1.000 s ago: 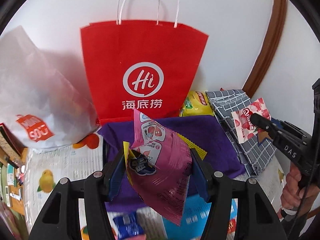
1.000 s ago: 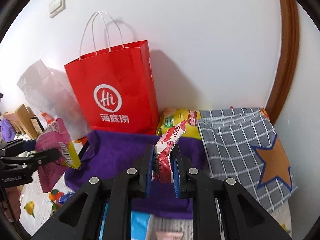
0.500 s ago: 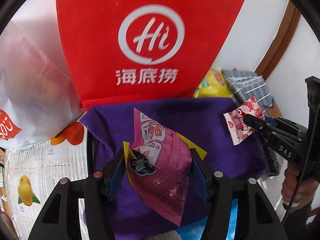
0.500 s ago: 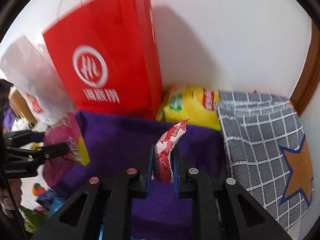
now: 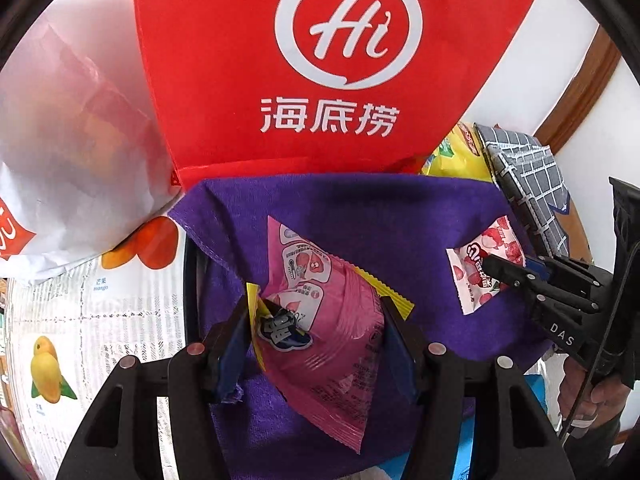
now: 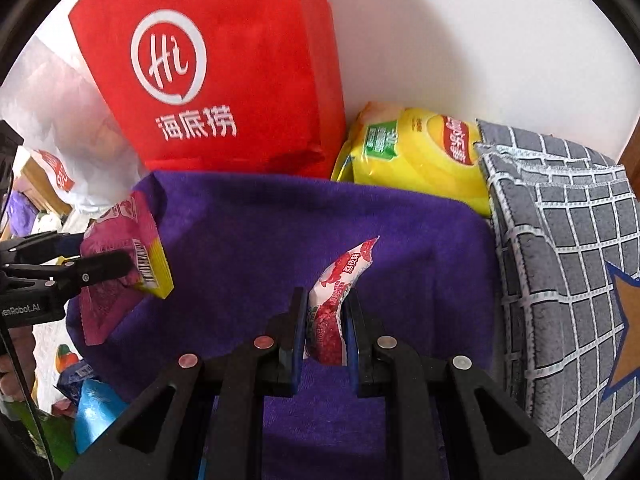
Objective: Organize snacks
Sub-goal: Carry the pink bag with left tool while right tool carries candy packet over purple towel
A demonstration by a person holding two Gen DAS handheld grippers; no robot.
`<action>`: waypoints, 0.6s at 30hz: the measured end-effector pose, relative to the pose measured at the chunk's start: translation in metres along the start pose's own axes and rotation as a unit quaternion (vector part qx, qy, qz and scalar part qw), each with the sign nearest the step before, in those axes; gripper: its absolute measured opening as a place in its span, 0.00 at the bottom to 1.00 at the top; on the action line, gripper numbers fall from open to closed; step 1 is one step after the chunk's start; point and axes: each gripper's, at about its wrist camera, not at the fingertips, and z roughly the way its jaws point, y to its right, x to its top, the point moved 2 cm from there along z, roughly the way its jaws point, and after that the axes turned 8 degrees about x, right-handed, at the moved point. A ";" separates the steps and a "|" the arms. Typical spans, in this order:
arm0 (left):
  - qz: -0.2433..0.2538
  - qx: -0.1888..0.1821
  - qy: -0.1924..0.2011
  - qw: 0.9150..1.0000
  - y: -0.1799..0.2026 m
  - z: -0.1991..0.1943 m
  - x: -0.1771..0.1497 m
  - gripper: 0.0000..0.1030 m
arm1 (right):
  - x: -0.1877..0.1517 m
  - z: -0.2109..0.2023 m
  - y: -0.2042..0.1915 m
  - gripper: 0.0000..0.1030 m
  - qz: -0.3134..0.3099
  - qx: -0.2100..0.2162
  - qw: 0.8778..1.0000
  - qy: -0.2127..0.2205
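My left gripper point(image 5: 316, 332) is shut on a pink snack packet point(image 5: 328, 328) with yellow edges, held just above the purple cloth point(image 5: 360, 216). It also shows at the left of the right wrist view point(image 6: 120, 264). My right gripper point(image 6: 324, 320) is shut on a small white-and-red lychee sweet packet point(image 6: 340, 284), also over the purple cloth point(image 6: 260, 232). The right gripper point(image 5: 496, 264) with its packet point(image 5: 476, 264) shows at the right of the left wrist view.
A red paper bag point(image 5: 320, 60) stands against the wall behind the cloth. A white plastic bag point(image 5: 68, 128) is at the left. A yellow crisp bag point(image 6: 416, 156) and a grey checked cloth point(image 6: 560, 240) lie at the right. Blue packets point(image 6: 94, 404) lie near the front.
Both grippers have moved forward and down toward the purple cloth, still holding their packets. The red bag now looms closer.
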 end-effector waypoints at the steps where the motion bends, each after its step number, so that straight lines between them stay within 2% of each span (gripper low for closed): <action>1: 0.002 0.002 -0.001 1.000 0.002 0.001 0.000 0.57 | 0.000 0.001 0.000 0.17 -0.001 -0.002 1.000 0.000; 15: 0.022 0.013 -0.008 1.000 0.013 0.008 0.003 0.59 | 0.000 0.002 -0.004 0.19 -0.016 -0.011 1.000 -0.010; 18: 0.024 0.013 -0.007 1.000 0.014 0.007 0.004 0.59 | 0.001 -0.002 -0.004 0.26 -0.016 -0.012 1.000 -0.010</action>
